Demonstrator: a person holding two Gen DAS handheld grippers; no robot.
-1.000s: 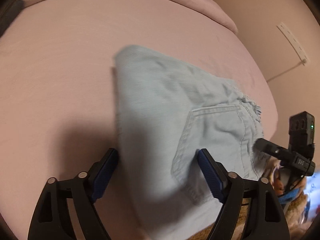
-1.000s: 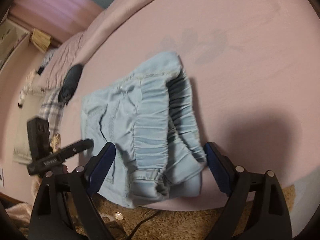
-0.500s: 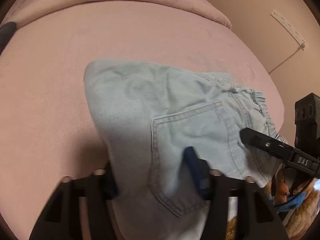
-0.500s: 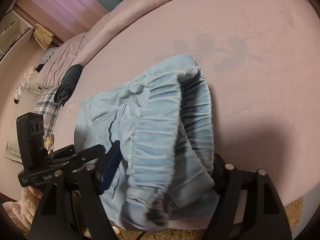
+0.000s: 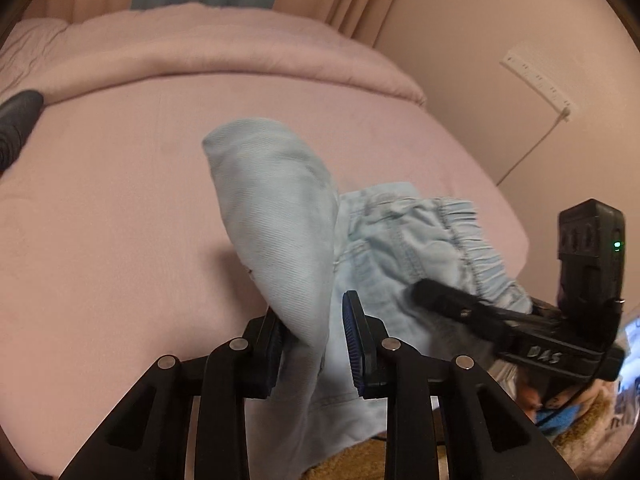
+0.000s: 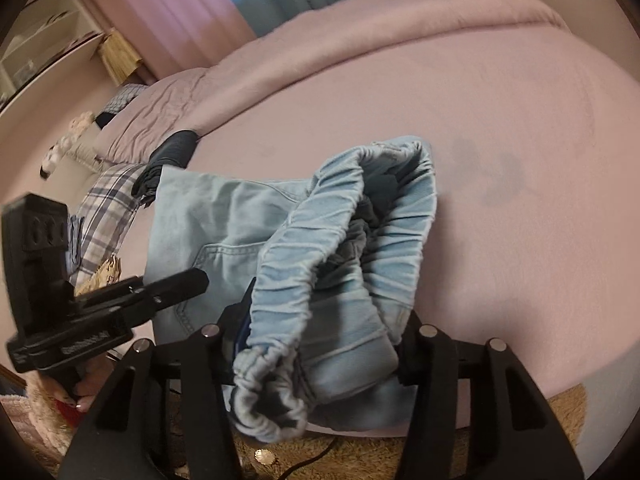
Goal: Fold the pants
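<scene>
Light-blue denim pants lie folded on a pink bed, their near edge lifted off the sheet. My left gripper has its jaws closing on a raised fold of the leg side, which stands up between the blue pads. In the right wrist view the gathered elastic waistband bunches up and fills the gap of my right gripper, whose jaws are also closing on it. A back pocket faces up between the two grips. Each gripper shows in the other's view: the right gripper and the left gripper.
A folded pink duvet runs along the back of the bed. A dark garment and a plaid cloth lie at the bed's left. A brown rug with a cable lies below the bed edge. A power strip hangs on the right wall.
Both grippers went from wide open around the flat pants to closed on them. Both have risen, and the near edge of the pants has come up off the bed.
</scene>
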